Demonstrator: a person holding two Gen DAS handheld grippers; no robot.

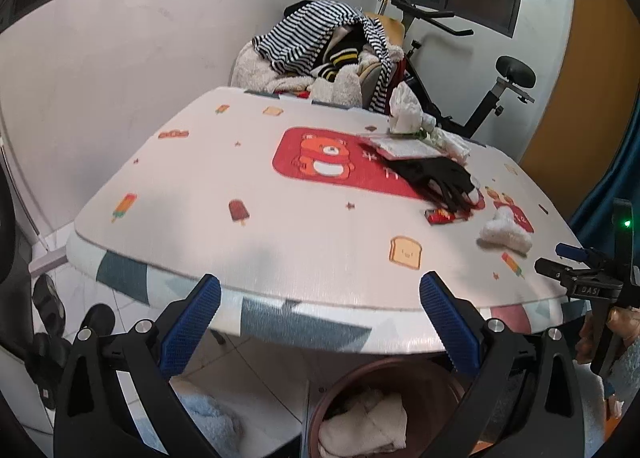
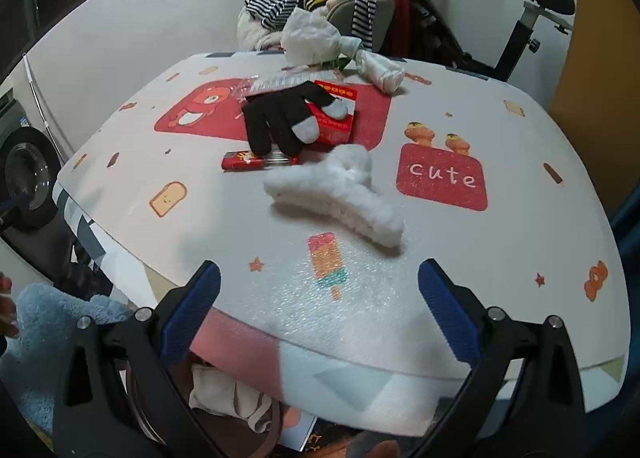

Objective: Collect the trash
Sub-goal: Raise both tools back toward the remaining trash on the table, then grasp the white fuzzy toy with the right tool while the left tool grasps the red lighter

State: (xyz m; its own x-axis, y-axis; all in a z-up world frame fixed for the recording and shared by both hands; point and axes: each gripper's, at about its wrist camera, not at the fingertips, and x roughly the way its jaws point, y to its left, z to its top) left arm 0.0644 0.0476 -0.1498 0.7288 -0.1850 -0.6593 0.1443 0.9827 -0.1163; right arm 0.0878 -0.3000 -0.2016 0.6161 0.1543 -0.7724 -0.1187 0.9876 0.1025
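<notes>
Fluffy white hair claw [image 2: 340, 193] lies straight ahead of the wide-open, empty right gripper [image 2: 320, 310], long axis slanting right; left gripper [image 1: 320, 322], equally spread and empty, sits farther off.

A: Tabletop count? One black knit glove [image 2: 280, 117], one fluffy white sock [image 2: 340, 193], one flat red wrapper [image 2: 256, 160].

B: Agreed. Also one red cardboard box [image 2: 338, 121], one crumpled white tissue [image 2: 308, 37].

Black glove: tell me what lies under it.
The black glove lies across a red box and the red wrapper. A clear packet sits behind; whatever else lies beneath is covered.
</notes>
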